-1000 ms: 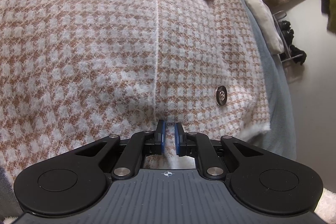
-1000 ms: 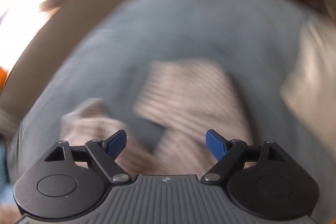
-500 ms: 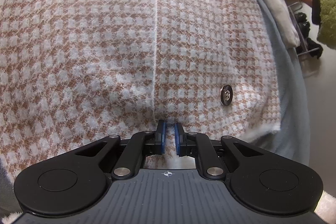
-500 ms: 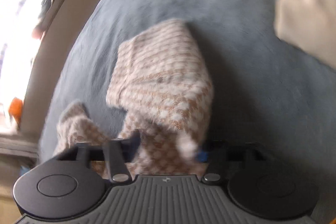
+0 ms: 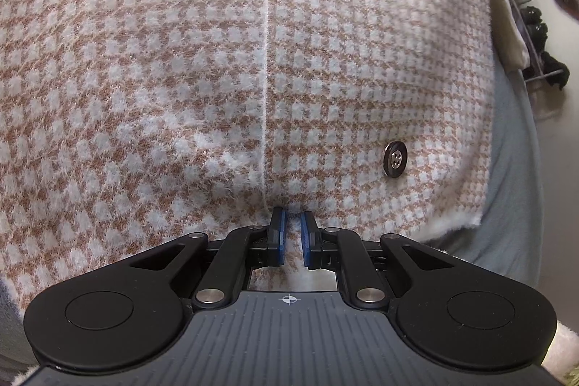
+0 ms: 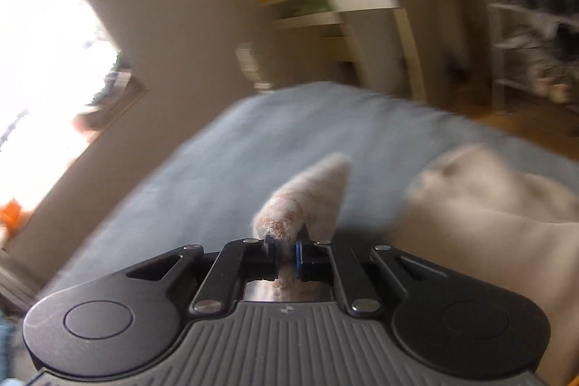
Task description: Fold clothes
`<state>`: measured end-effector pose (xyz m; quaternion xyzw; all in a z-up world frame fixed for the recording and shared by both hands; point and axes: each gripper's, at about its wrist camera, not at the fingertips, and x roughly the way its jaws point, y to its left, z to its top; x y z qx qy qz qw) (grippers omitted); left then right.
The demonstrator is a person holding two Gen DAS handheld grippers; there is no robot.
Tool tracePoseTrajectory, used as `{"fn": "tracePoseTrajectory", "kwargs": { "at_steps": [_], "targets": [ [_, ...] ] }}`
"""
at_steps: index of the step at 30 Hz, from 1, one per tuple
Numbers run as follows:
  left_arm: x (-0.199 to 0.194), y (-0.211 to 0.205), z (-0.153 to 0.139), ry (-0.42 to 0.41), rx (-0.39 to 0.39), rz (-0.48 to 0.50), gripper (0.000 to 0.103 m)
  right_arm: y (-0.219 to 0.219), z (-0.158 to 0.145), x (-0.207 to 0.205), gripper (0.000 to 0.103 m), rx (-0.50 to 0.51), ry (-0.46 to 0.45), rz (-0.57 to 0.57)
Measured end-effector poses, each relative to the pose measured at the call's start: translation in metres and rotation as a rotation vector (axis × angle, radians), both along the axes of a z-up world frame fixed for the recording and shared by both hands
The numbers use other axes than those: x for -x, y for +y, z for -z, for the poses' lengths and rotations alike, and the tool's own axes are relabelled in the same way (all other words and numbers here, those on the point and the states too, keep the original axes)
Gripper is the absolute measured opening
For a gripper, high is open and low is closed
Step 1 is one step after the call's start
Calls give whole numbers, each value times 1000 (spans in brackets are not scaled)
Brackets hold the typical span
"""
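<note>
Left wrist view: left gripper (image 5: 292,234) pinches the cardigan (image 5: 217,67) hem; right gripper (image 6: 286,250) clamps its sleeve (image 6: 307,198).

Bed (image 6: 253,147) with grey-blue cover carries checked brown-white cardigan (image 5: 181,78), spread flat, buttons up; pale cream garment (image 6: 488,205) alongside.

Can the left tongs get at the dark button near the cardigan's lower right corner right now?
Probably not yet. The left tongs are shut on the cardigan hem, so they must let go first. Otherwise the button lies uncovered, just ahead and to the right.
</note>
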<state>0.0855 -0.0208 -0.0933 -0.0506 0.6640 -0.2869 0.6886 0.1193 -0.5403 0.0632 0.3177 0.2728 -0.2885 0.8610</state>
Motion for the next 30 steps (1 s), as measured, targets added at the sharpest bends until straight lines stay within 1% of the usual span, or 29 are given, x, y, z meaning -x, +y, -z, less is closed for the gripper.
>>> {"fn": "tracePoseTrajectory", "kwargs": {
  "at_steps": [2,4,6,7,8,9,10,11,14,15,18,19,20,23,24,25,26,27,28,29,30],
  "targets": [
    [-1,0,0,-1,-4,2,11,-12,25,19,8,0,75,47],
    [-1,-1,0,-2,-8,5,11,-22,47,30,9,-32,133,57],
    [-2,-2,1,-4,-12,7,11,-27,53,35,18,-47,150,76],
    [-3,-3,1,-5,-14,9,11,-29,56,38,25,-54,159,85],
    [-3,-3,1,-6,-16,10,11,-31,55,41,42,-52,170,95],
    [-3,-4,1,-7,-18,12,11,-31,49,45,50,-40,185,106],
    [-4,-4,1,-8,-19,12,11,-30,44,48,64,-29,199,117],
    [-4,-3,1,-9,-19,10,11,-30,38,51,69,-17,214,129],
    [-4,-1,2,-11,-16,6,11,-21,20,51,69,57,234,120],
    [-4,0,2,-14,-12,6,11,-12,13,48,69,115,243,104],
    [-5,4,3,-19,-2,2,11,33,-7,33,69,368,278,30],
    [-5,6,4,-20,1,1,11,43,-12,28,69,426,291,23],
    [-5,7,4,-22,6,-1,11,49,-14,23,69,462,314,20],
    [-5,13,6,-26,22,-3,11,41,0,12,69,463,443,63],
    [-5,15,7,-26,27,-4,11,38,1,13,69,447,456,89],
    [-5,17,7,-26,32,-6,11,35,-1,17,64,419,438,121],
    [-5,20,8,-26,37,-8,11,32,-4,20,63,390,420,154],
    [-5,22,8,-26,41,-10,11,36,-8,21,63,380,381,146],
    [-6,24,9,-26,44,-12,11,47,-14,18,63,387,321,99],
    [-6,26,10,-26,48,-14,11,61,-20,13,63,398,271,25],
    [-6,28,11,-26,51,-16,11,79,-21,1,63,402,239,-96]
  ]
}}
